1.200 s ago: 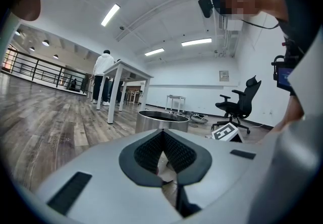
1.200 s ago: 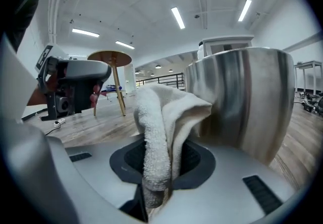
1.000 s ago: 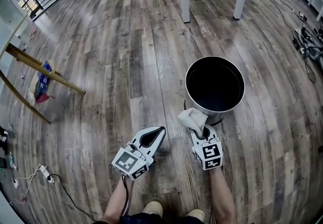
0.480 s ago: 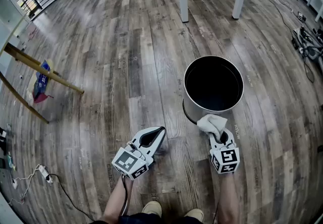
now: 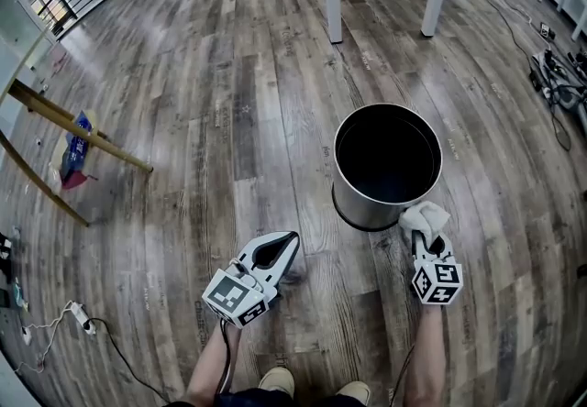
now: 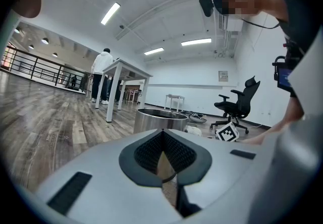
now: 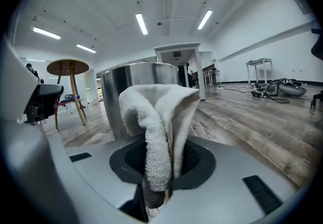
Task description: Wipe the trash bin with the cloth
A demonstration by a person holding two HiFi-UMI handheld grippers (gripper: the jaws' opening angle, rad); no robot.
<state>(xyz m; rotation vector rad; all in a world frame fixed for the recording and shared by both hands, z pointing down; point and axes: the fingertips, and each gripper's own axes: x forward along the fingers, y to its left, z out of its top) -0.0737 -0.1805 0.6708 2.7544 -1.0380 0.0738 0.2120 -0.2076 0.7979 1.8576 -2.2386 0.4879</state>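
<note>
I hold the right gripper (image 5: 426,236), clamped on the cloth (image 5: 423,214), beside the trash bin (image 5: 356,209); the left gripper (image 5: 286,242) is closed and empty. I judge wiping is in hand: next, sweep along the wall.

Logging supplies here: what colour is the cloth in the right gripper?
White, with no pattern; the cloth shows best in the right gripper view.
</note>
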